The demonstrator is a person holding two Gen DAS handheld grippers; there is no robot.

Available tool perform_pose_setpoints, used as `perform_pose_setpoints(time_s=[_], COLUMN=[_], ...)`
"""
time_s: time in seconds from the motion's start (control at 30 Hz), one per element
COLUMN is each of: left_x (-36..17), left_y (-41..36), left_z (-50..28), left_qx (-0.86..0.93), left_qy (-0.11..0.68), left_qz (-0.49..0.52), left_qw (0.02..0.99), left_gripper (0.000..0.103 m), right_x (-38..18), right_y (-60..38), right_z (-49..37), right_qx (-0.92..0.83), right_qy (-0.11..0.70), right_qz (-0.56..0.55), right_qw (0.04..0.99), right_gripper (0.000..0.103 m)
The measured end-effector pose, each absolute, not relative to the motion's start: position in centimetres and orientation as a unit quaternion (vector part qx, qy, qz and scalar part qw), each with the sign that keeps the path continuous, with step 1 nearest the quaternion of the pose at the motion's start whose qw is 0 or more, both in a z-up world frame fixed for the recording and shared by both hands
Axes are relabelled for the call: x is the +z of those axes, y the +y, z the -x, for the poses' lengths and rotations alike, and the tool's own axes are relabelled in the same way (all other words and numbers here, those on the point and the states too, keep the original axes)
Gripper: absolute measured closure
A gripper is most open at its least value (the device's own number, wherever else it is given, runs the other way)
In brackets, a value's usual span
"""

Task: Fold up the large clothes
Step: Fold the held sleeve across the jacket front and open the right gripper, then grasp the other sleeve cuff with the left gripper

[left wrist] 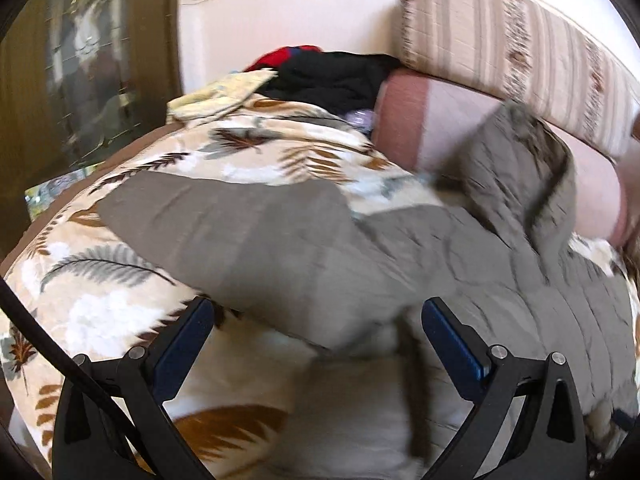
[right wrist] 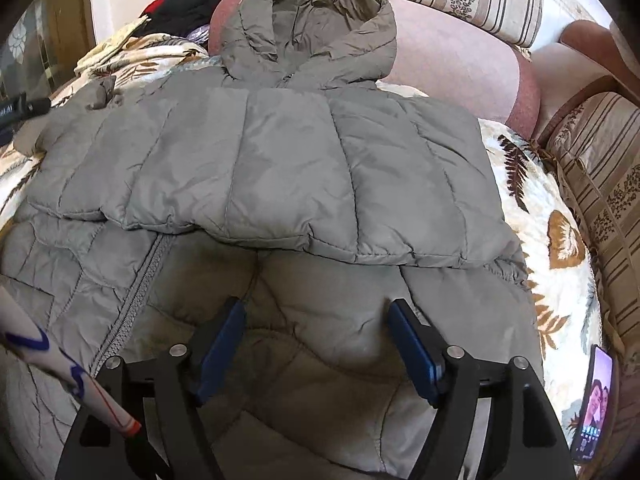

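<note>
A grey-green quilted hooded jacket [right wrist: 280,160] lies on a leaf-print blanket [right wrist: 536,216], its hood [right wrist: 316,28] resting against a pink bolster [right wrist: 452,64]. One sleeve is folded across its front. My right gripper [right wrist: 318,312] is open just above the jacket's lower part, beside the zip [right wrist: 140,280]. In the left wrist view the jacket [left wrist: 280,240] is blurred, with a sleeve stretched out to the left. My left gripper [left wrist: 316,312] is open over the jacket's near edge and holds nothing.
A heap of black, red and yellow clothes [left wrist: 320,76] lies at the far end of the blanket. Striped cushions [right wrist: 600,184] line the back and right. A phone [right wrist: 596,404] leans at the right edge. A dark wooden cabinet [left wrist: 80,80] stands left.
</note>
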State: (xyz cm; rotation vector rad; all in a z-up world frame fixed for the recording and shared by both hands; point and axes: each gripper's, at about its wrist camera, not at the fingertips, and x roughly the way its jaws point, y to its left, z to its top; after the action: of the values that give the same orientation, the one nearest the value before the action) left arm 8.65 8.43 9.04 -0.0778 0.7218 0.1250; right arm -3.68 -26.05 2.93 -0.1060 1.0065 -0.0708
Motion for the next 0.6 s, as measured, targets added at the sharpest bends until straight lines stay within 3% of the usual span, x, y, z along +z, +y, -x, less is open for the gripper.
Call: perform_pose_setpoints(time_s=[0.6], left_x=[8.7], left_y=[24.2], left_z=[-12.6], left_qx=[0.165], left_qy=[0.359], left_qz=[0.097], left_qw=[0.913], left_gripper=[0.0], right_x=[1.6], right_y=[-26.4], right_z=[3.5], right_qx=[-0.044], right_qy=[0.488], right_qz=[0.058], right_qw=[0.87], right_gripper=[0.011])
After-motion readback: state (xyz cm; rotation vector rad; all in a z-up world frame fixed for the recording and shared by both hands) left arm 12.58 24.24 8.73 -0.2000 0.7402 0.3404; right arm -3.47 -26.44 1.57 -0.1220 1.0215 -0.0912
